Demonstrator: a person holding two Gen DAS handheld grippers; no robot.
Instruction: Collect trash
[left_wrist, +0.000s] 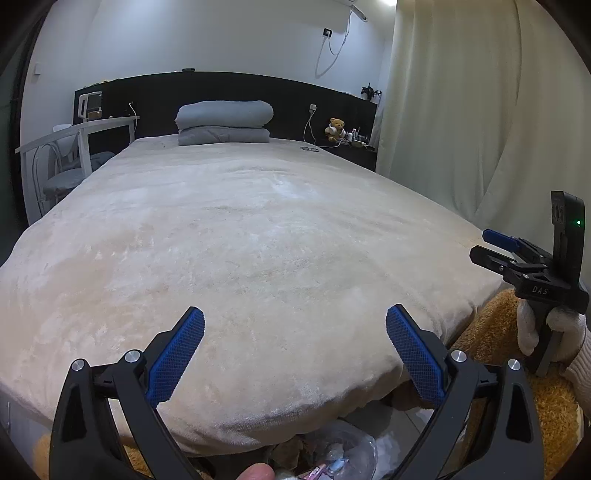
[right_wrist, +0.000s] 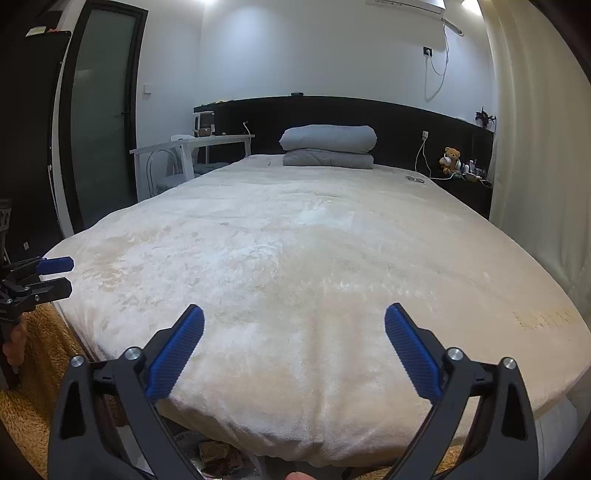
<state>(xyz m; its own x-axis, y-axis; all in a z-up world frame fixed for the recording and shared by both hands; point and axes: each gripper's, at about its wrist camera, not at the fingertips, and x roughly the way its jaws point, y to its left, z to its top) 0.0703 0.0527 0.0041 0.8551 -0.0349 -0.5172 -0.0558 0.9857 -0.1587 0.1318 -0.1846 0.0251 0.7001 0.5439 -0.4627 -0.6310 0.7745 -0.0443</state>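
Observation:
My left gripper (left_wrist: 295, 321) is open and empty, held above the foot of a bed with a cream fleece cover (left_wrist: 236, 229). My right gripper (right_wrist: 293, 319) is open and empty too, above the same cover (right_wrist: 314, 251). Each gripper shows in the other's view: the right one (left_wrist: 484, 245) at the bed's right edge, the left one (right_wrist: 62, 273) at its left edge. Below the foot of the bed, a clear plastic bag with wrappers and scraps (left_wrist: 332, 454) lies on the floor; it also shows in the right wrist view (right_wrist: 218, 454). I see no trash on the bed cover.
Folded grey bedding (left_wrist: 223, 122) sits at the black headboard. A white desk and chair (left_wrist: 74, 147) stand left of the bed. A nightstand with a teddy bear (left_wrist: 336, 129) and cables is at the right. Curtains (left_wrist: 480, 110) hang along the right. An orange shaggy rug (left_wrist: 498, 325) covers the floor.

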